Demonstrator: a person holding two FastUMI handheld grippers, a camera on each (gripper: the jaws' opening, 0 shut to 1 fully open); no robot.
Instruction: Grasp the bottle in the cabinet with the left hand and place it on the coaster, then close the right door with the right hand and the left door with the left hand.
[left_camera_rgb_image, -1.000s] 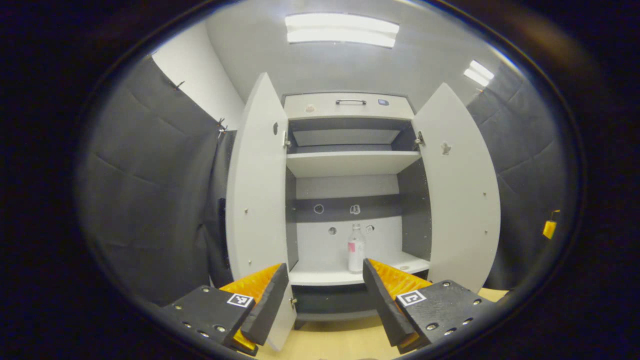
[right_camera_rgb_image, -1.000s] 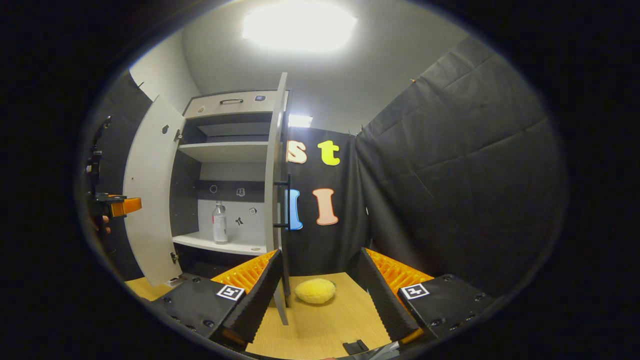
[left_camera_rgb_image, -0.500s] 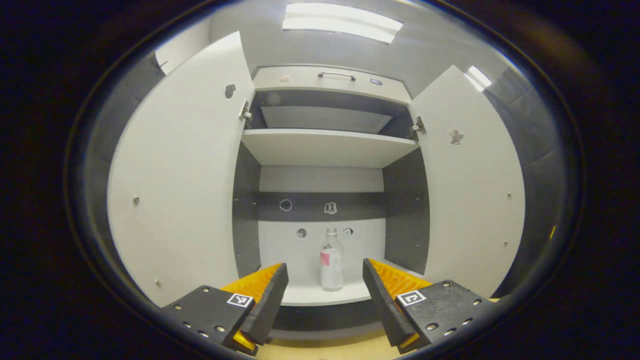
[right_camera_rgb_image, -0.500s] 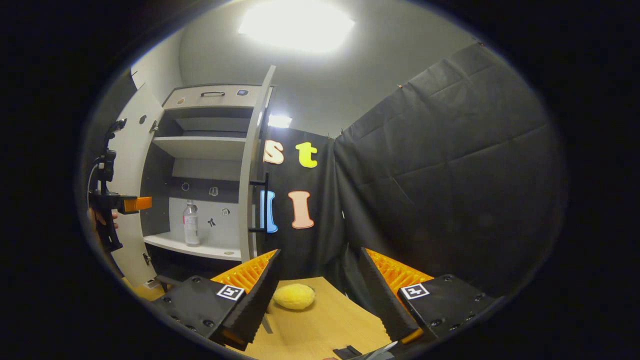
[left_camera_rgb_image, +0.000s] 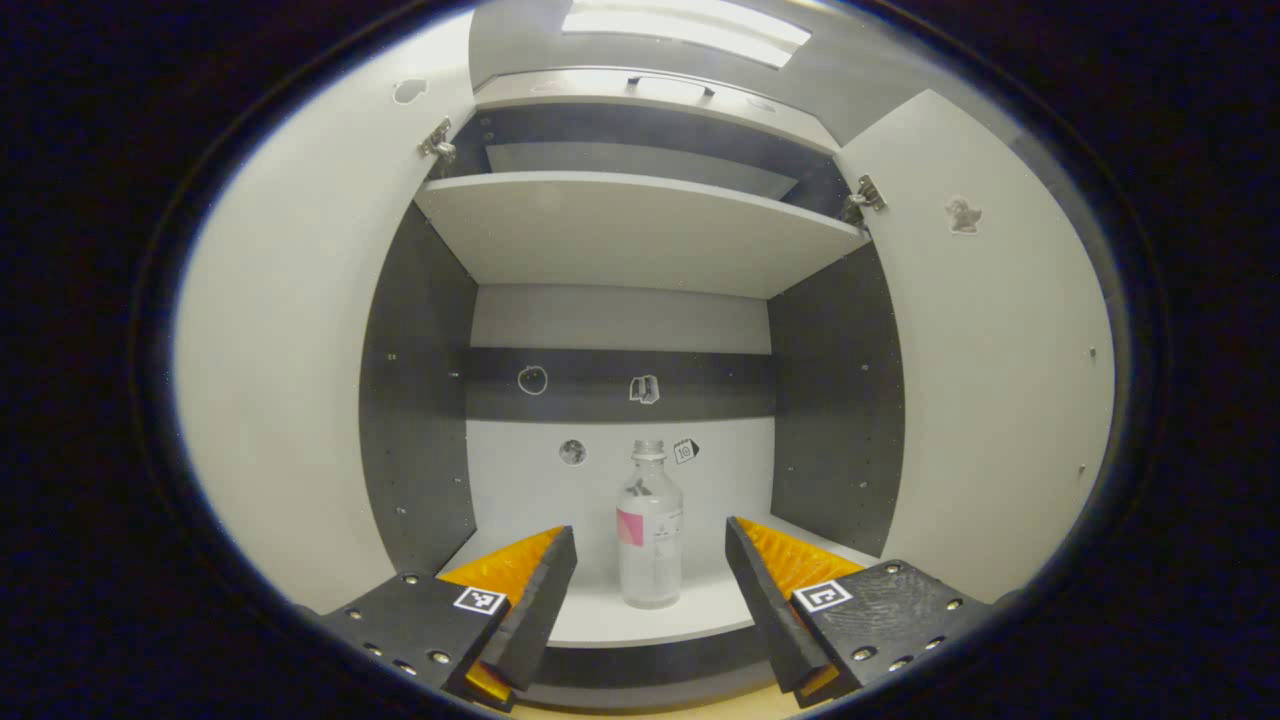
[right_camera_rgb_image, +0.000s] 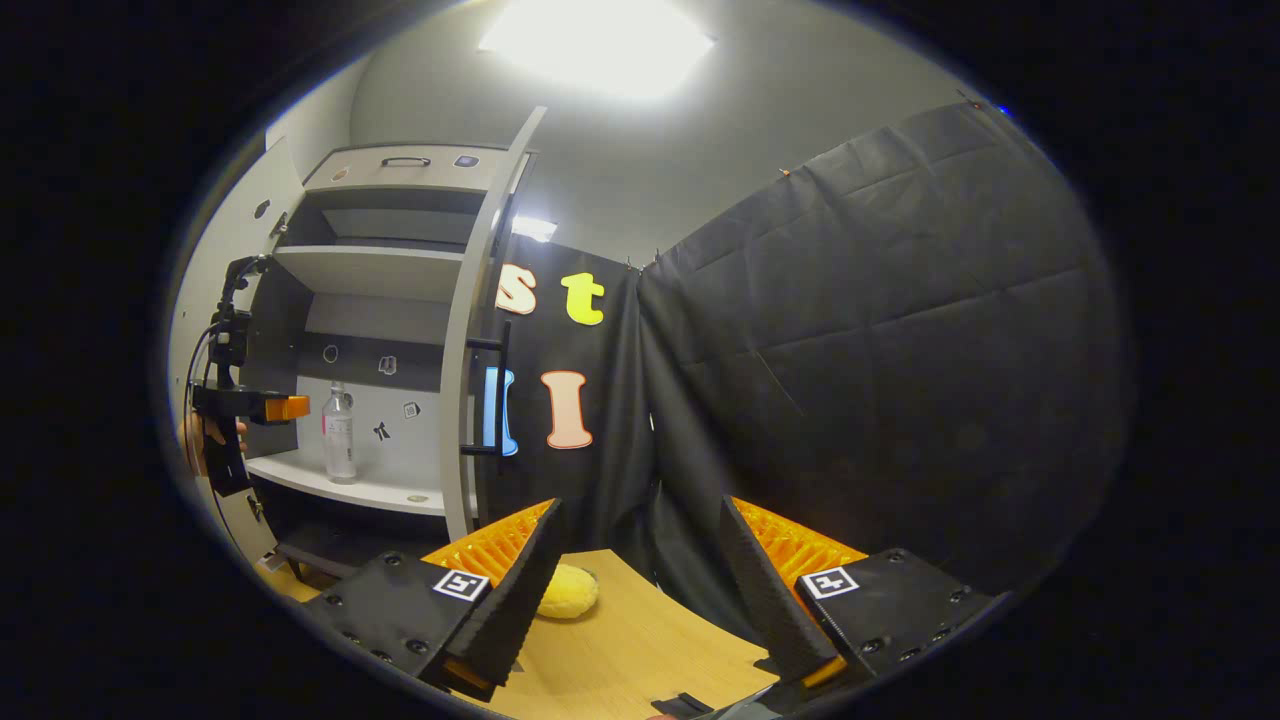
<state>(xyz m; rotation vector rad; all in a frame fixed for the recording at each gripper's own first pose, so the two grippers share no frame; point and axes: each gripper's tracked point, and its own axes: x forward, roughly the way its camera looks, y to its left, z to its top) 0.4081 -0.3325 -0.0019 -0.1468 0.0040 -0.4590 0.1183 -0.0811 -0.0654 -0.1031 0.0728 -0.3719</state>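
Left tongs wide apart, just short of the bottle standing on the cabinet shelf. Right tongs apart too, holding nothing. Looks light, smooth, maybe slippery; best to pinch around the middle.

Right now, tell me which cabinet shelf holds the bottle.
The lower shelf: the bottle stands upright on it, ahead of the open left claw. The upper shelf sits above it.

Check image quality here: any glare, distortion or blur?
Left gripper view: sharp; fisheye bows the shelf and doors; bottle clear. Right gripper view: ceiling light blown out, walls dim, bottle small but legible.
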